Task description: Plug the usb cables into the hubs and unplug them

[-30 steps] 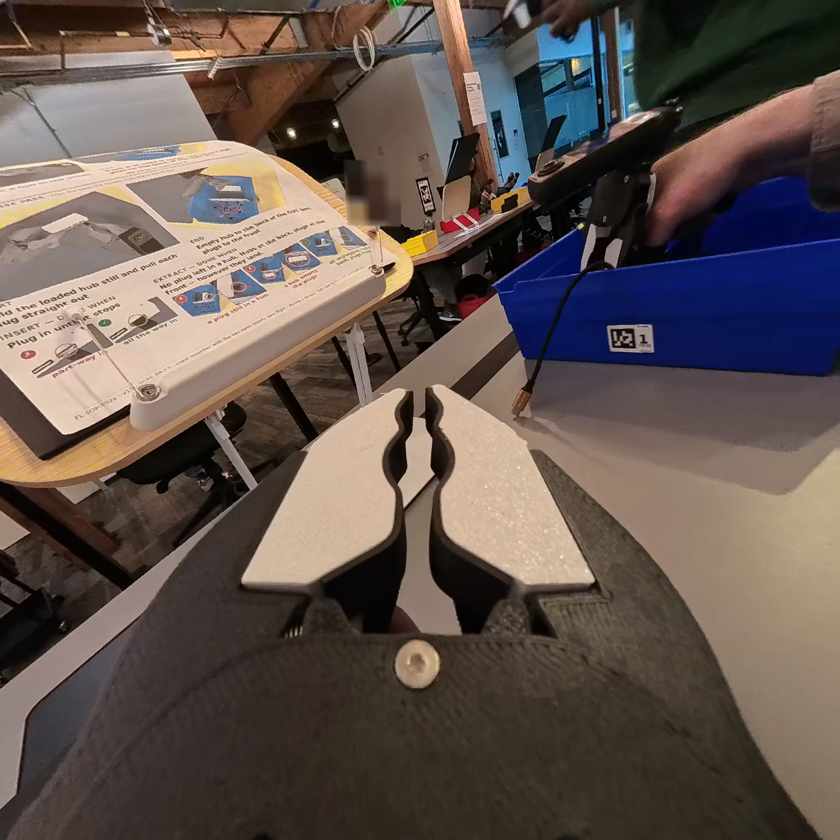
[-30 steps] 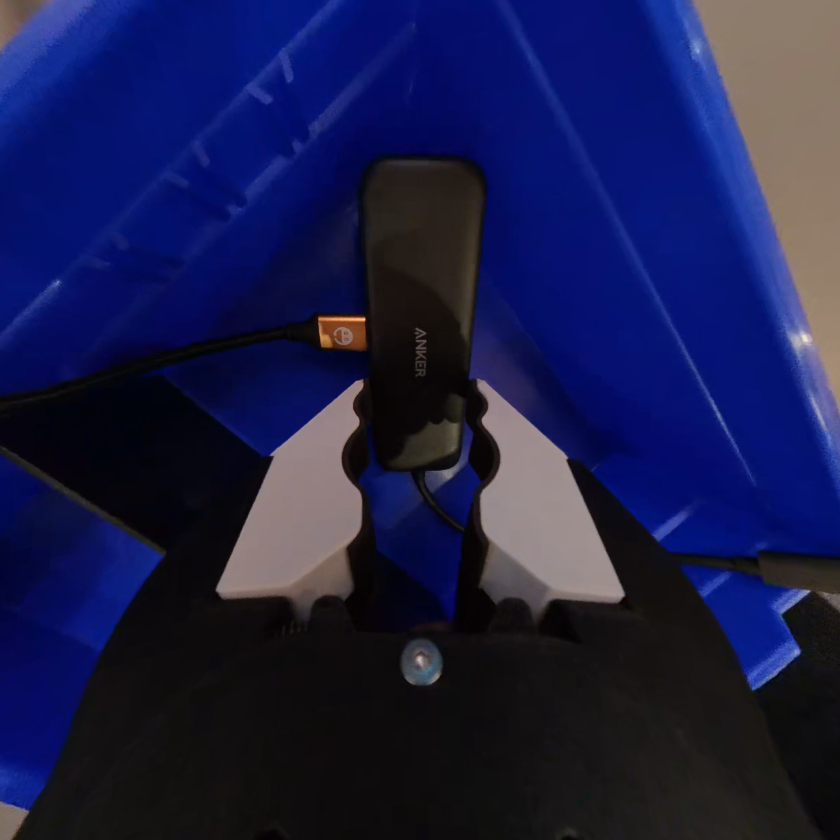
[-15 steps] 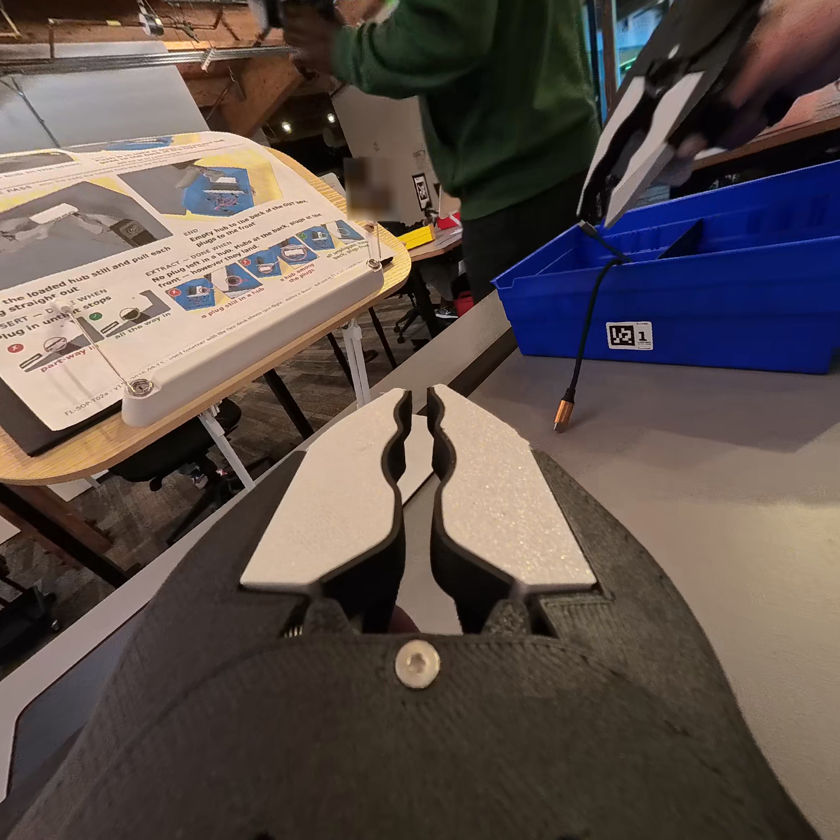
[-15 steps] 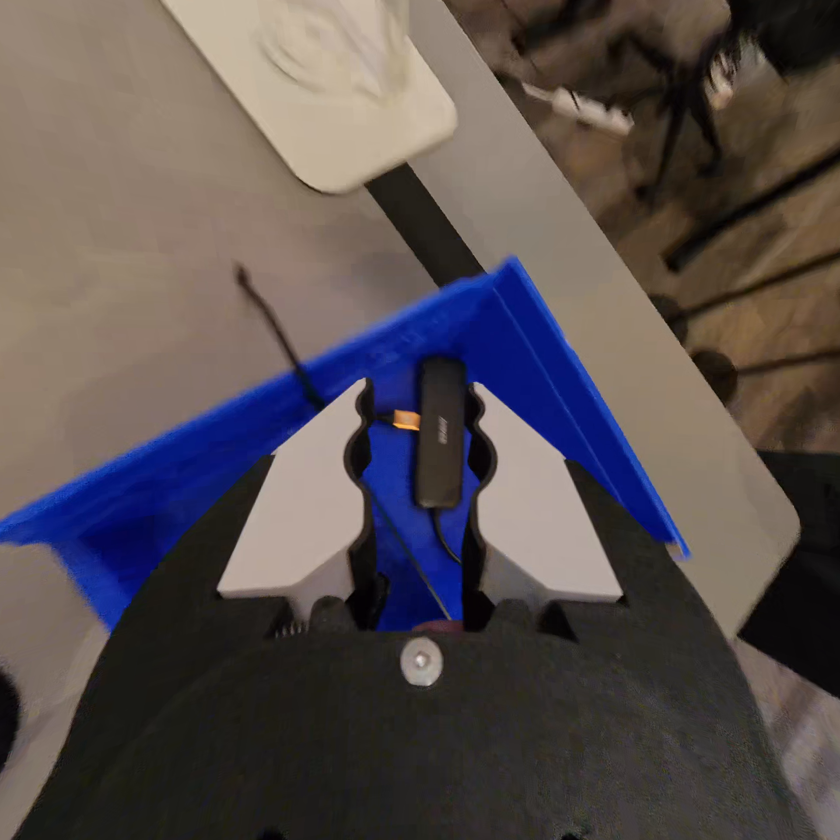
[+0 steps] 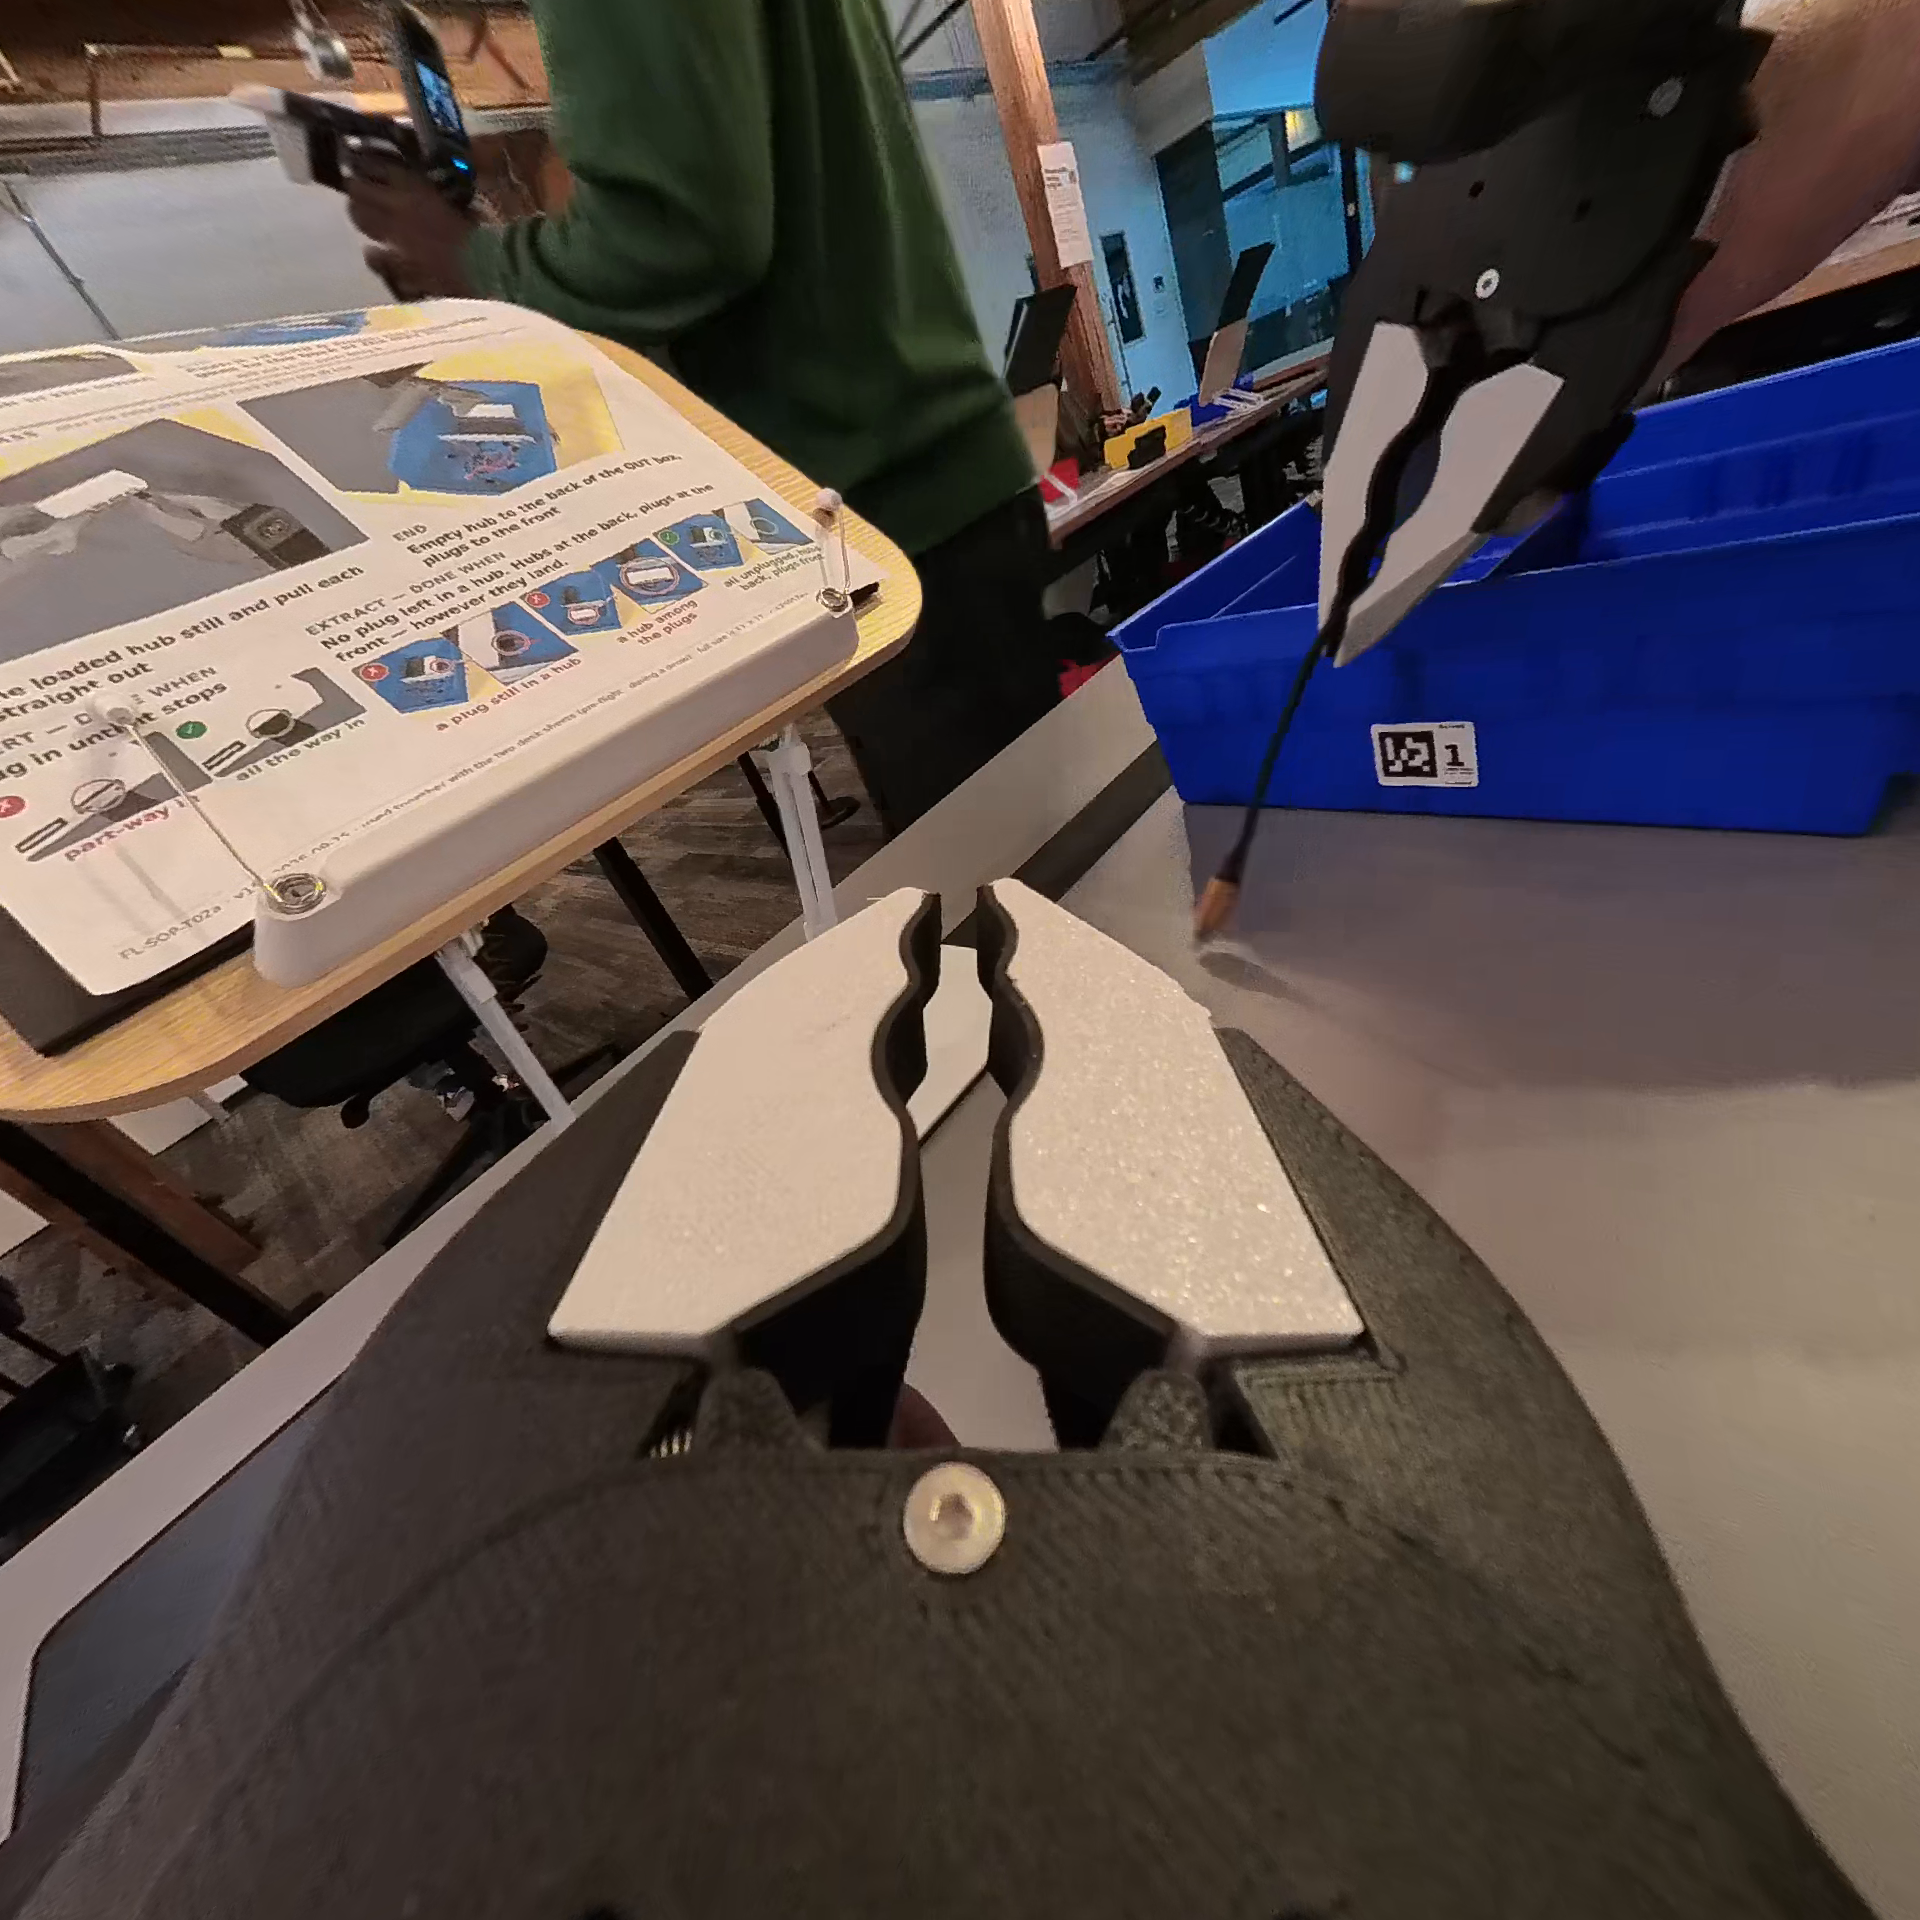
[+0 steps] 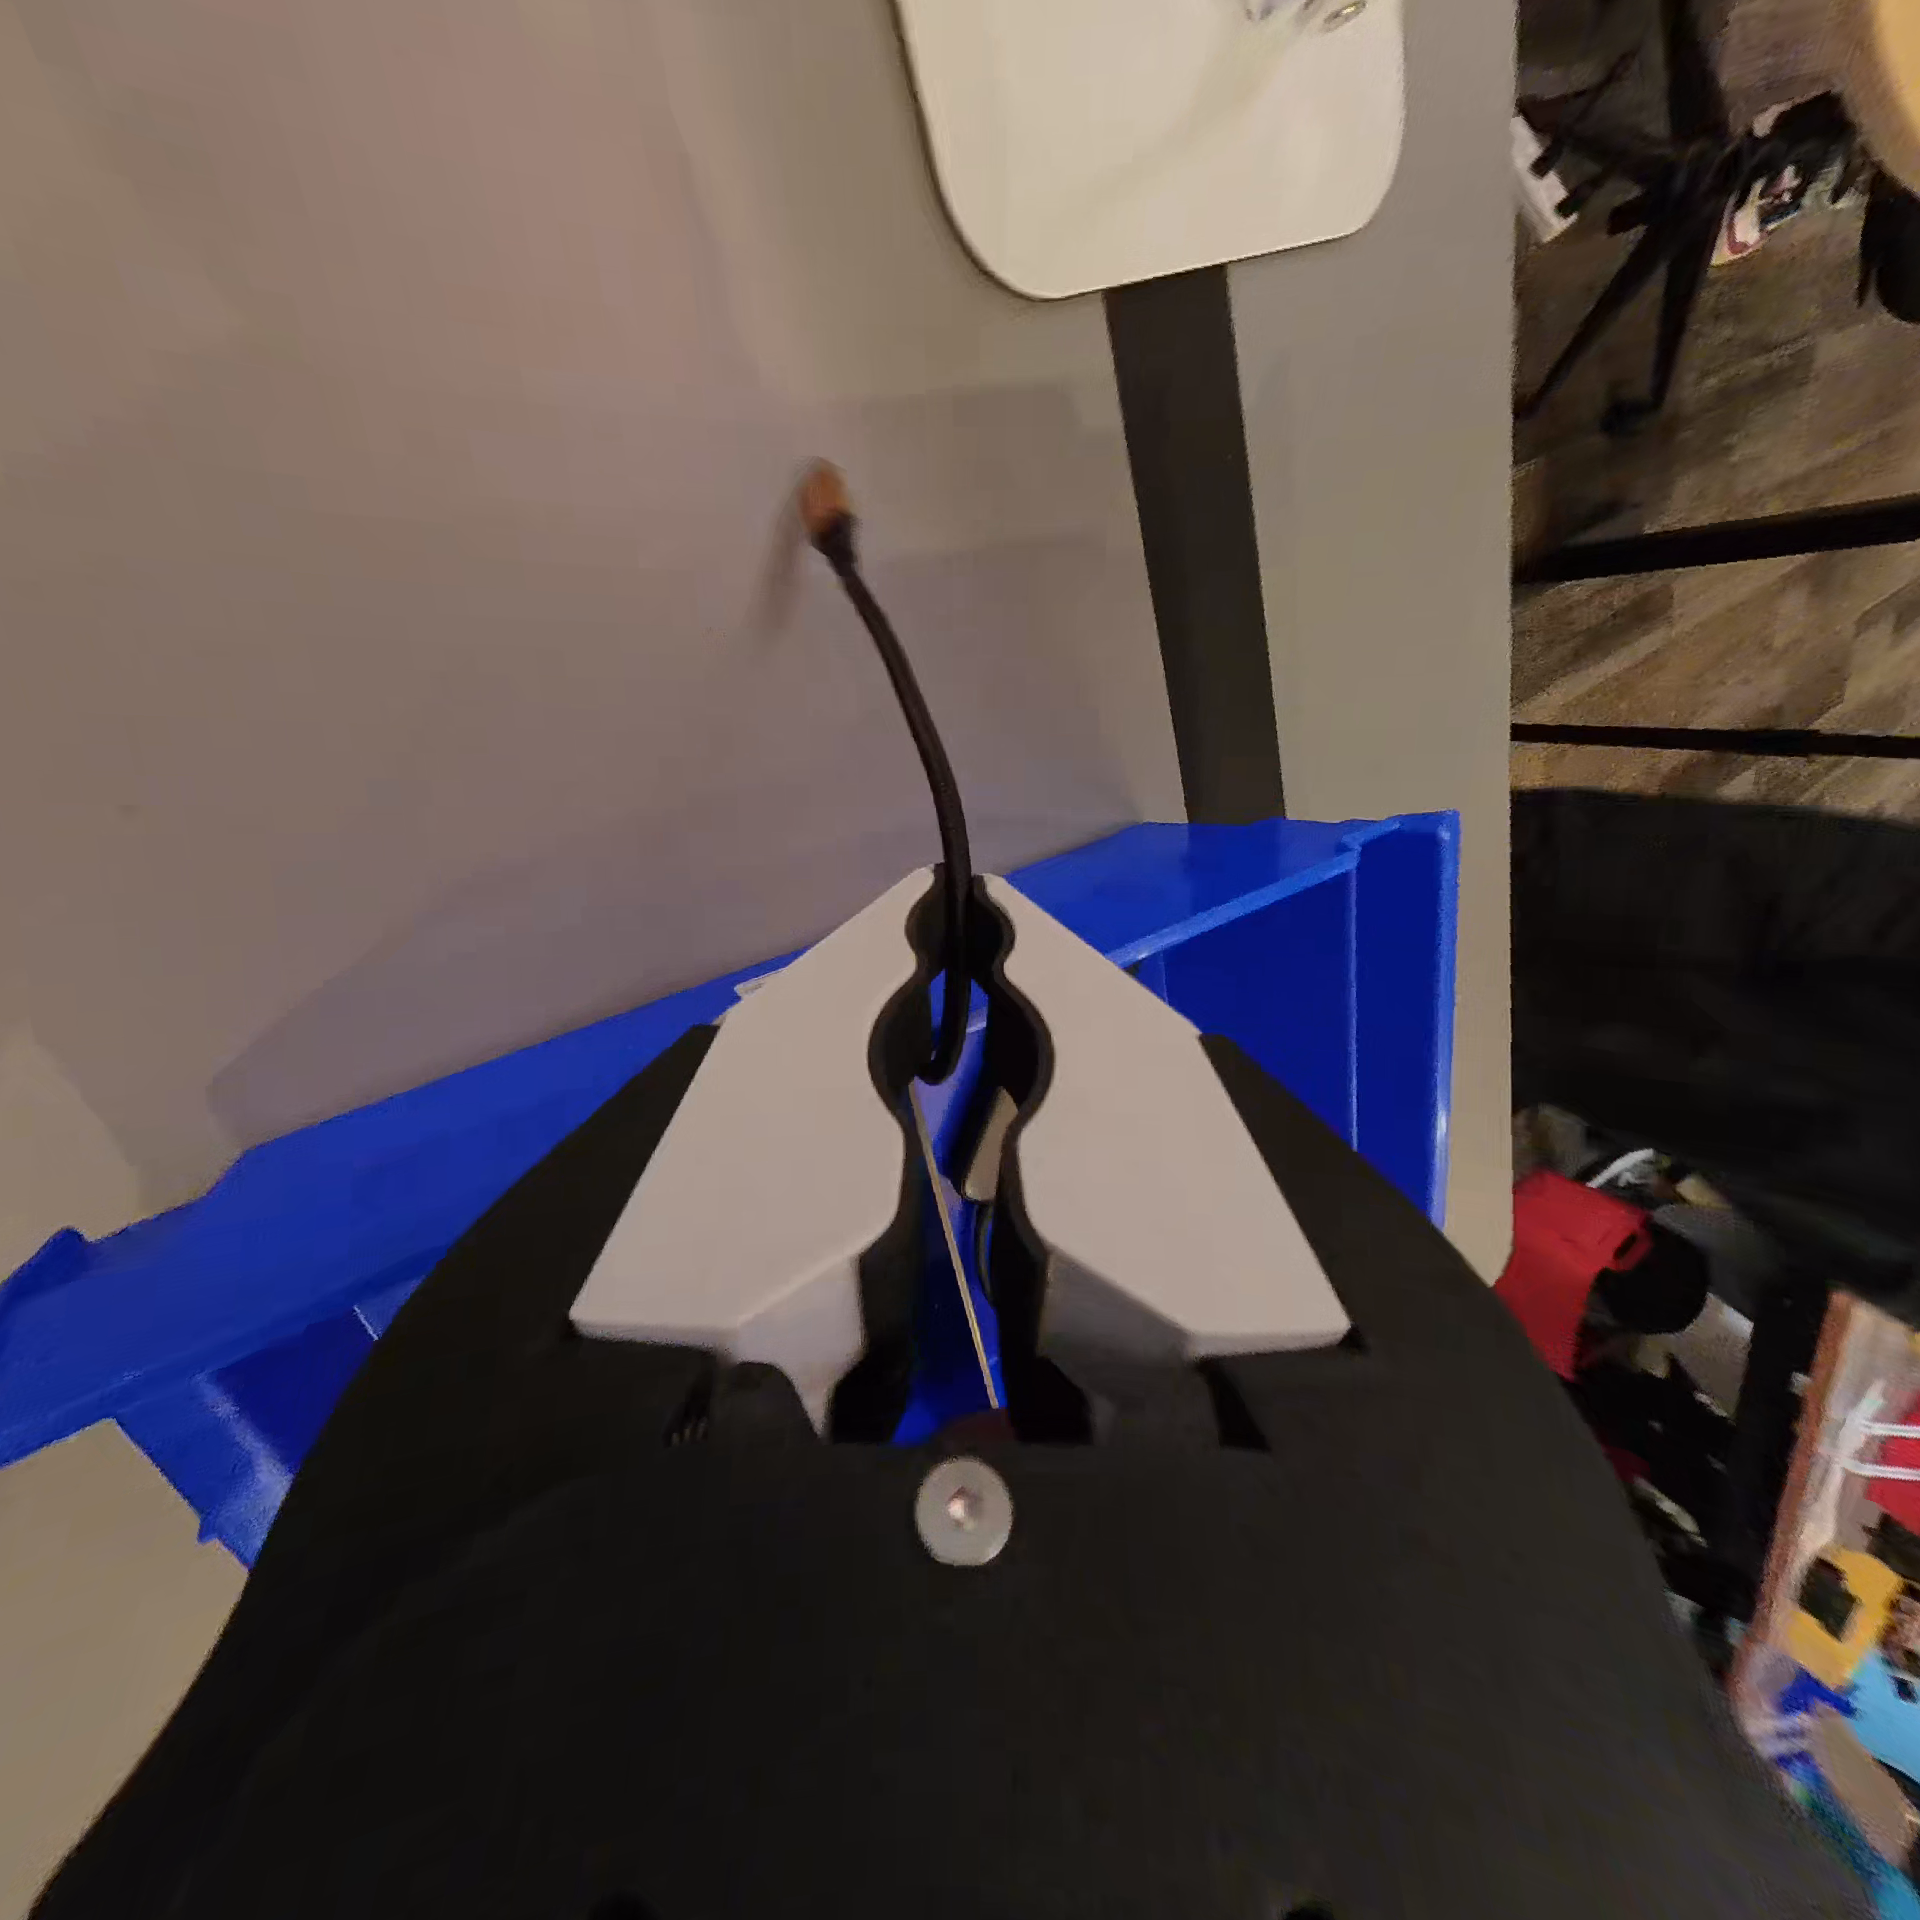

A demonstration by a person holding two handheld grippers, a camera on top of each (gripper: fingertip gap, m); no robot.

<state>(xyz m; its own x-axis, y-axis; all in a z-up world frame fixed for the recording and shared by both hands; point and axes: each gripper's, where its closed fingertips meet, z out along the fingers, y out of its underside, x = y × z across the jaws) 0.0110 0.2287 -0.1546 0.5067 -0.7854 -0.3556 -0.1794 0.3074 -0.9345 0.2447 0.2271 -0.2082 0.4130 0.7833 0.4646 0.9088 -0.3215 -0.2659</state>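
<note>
My right gripper (image 6: 954, 878) is shut on a thin black usb cable (image 6: 914, 707). It holds the cable in the air above the corner of the blue bin (image 6: 1299, 935). The cable's orange plug (image 6: 824, 497) dangles free over the grey table. In the left wrist view the right gripper (image 5: 1351, 644) hangs at the upper right. There the cable (image 5: 1273, 748) drops to the plug (image 5: 1214, 906) just above the table. My left gripper (image 5: 958, 904) is shut and empty, low over the table's left edge. No hub is in view.
The blue bin (image 5: 1662, 707) stands on the table at the right. An instruction board (image 5: 416, 582) on a wooden stand stands to the left, beyond the table edge. A person in a green top (image 5: 779, 260) stands behind. A white pad (image 6: 1143, 135) lies near the table edge. The tips of one gripper are about 25 centimetres away from the tips of the other.
My right gripper has risen out of the bin, away from the hub, and its fingers have closed on the cable. The orange plug now swings over the table. My left gripper has not moved.
</note>
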